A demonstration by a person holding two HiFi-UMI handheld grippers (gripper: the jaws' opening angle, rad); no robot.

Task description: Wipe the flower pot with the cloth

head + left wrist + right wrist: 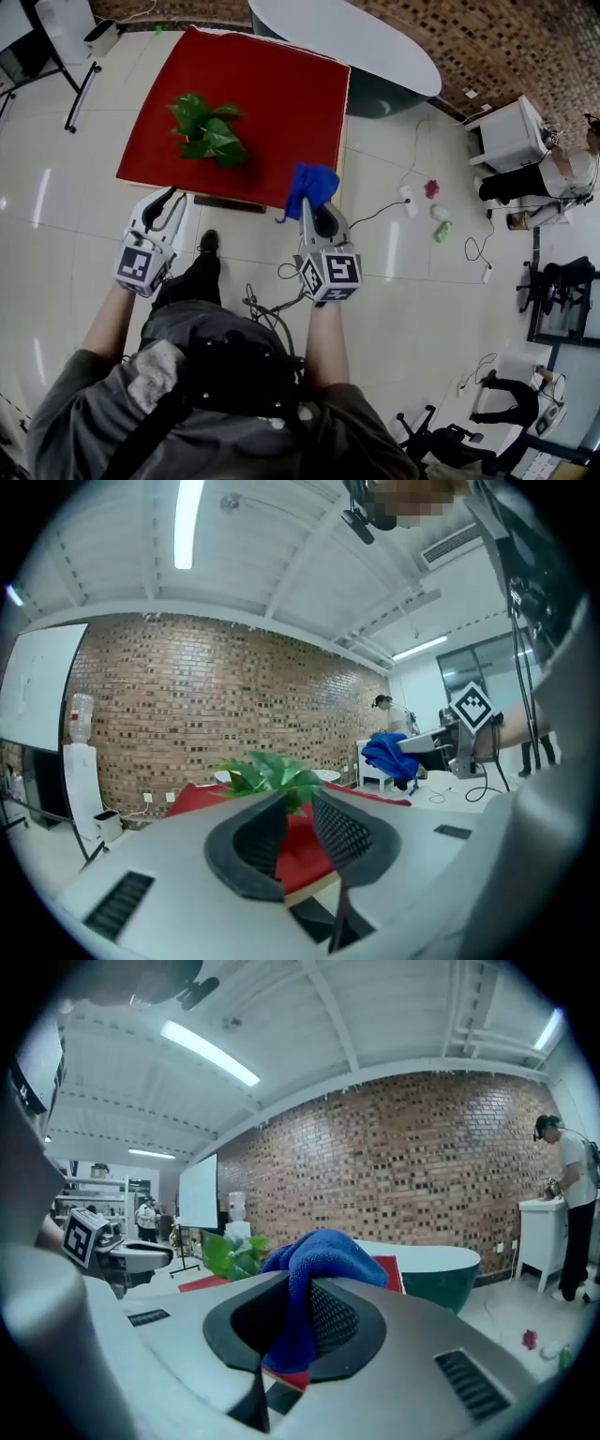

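Blue cloth [323, 1251] between right gripper [298, 1297] fingers [333, 1316]; plant [208, 131] perhaps potted

Head view: above person [216, 394], steeply down onto red desk [281, 84], plant [208, 131]; mid-distance. Both gripper views: low, level, toward brick wall [422, 1166]; share desk, plant.

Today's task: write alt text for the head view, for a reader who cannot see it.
Seen from above, a person holds two grippers at the near edge of a red table; the right gripper clamps a blue cloth, and the left gripper holds nothing. A leafy green plant stands on the table beyond the left gripper.
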